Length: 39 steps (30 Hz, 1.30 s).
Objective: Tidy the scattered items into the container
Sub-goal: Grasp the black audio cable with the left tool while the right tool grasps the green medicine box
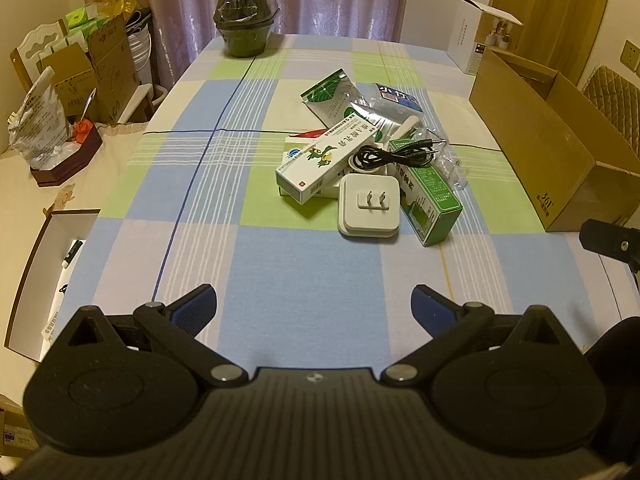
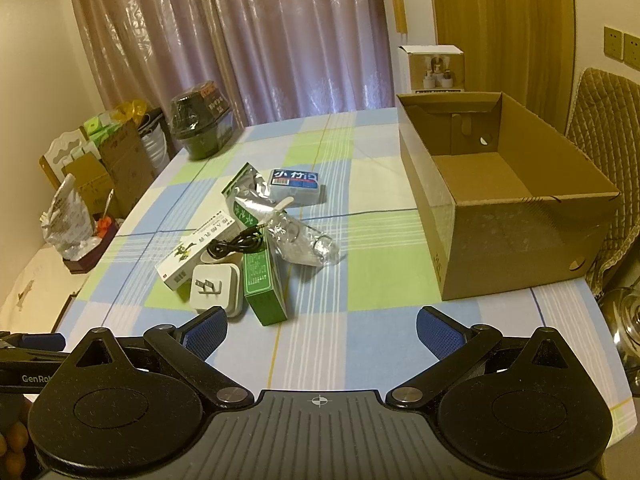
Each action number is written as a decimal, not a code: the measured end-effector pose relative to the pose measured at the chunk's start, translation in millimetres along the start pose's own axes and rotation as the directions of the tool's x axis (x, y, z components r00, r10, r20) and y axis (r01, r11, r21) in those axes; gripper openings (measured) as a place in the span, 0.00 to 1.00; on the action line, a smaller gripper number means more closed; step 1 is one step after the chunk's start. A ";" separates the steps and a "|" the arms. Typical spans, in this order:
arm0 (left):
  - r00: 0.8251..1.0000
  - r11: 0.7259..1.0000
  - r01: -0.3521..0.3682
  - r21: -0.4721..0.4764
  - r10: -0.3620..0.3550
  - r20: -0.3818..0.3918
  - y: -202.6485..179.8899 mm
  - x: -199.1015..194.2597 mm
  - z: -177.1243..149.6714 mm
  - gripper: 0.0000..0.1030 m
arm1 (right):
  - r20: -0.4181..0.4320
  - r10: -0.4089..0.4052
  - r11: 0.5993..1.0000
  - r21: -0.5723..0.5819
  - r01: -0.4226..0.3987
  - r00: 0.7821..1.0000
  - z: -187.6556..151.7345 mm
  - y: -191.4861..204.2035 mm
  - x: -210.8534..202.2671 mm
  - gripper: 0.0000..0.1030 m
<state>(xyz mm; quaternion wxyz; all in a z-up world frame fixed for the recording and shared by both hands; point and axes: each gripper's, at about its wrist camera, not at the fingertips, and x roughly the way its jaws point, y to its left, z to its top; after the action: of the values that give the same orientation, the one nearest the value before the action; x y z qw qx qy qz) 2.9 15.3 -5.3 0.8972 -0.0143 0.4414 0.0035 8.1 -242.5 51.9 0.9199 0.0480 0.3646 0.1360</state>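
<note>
A heap of small items lies mid-table: a white plug adapter (image 1: 369, 209) (image 2: 215, 286), a green box (image 1: 430, 196) (image 2: 264, 288), a long white medicine box (image 1: 320, 162) (image 2: 188, 258), a coiled black cable (image 1: 394, 154) (image 2: 236, 245), foil pouches (image 1: 332, 98) (image 2: 246, 196), a blue-labelled pack (image 1: 398, 98) (image 2: 295, 186) and a clear plastic bag (image 2: 304, 244). The open cardboard box (image 1: 536, 148) (image 2: 508, 208) stands empty to the right. My left gripper (image 1: 314, 308) is open, short of the heap. My right gripper (image 2: 322, 332) is open, near the table's front edge.
A dark wrapped pot (image 1: 245, 24) (image 2: 200, 122) sits at the table's far left corner, a white carton (image 1: 476, 36) (image 2: 436, 68) behind the cardboard box. Boxes and bags (image 1: 72, 92) crowd the left side beyond the checked tablecloth (image 1: 304, 264). A padded chair back (image 2: 608, 128) stands at the right.
</note>
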 end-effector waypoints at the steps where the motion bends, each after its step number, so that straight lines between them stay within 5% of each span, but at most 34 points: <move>1: 1.000 1.000 0.000 0.000 0.000 0.000 0.0 0.0 0.0 0.99 | 0.000 0.000 1.000 0.000 0.000 1.000 0.1 0.0 0.0 1.00; 16: 1.000 1.000 0.006 -0.020 -0.006 -0.008 3.3 1.1 0.0 0.99 | -0.039 -0.029 0.998 -0.050 0.028 0.999 8.2 8.3 7.9 1.00; 23: 0.999 0.996 0.026 -0.088 -0.023 0.026 20.6 -1.2 18.3 0.99 | 0.044 -0.016 0.992 -0.121 0.021 0.999 23.8 23.0 19.2 1.00; 30: 0.996 0.998 0.022 0.052 -0.027 0.091 29.1 10.2 56.5 0.99 | -0.034 0.015 0.979 -0.202 -0.022 0.999 36.5 40.5 60.6 1.00; 39: 0.995 0.960 0.021 0.279 -0.049 0.091 31.1 56.6 79.2 0.99 | -0.117 0.042 0.972 -0.225 -0.068 0.992 29.1 52.6 117.2 1.00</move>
<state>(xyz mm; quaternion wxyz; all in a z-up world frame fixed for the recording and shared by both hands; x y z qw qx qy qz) 99.5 48.3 -2.5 0.9106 0.1039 0.3933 -0.0735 98.3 -158.4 5.9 0.8934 -0.0557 0.3959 0.2051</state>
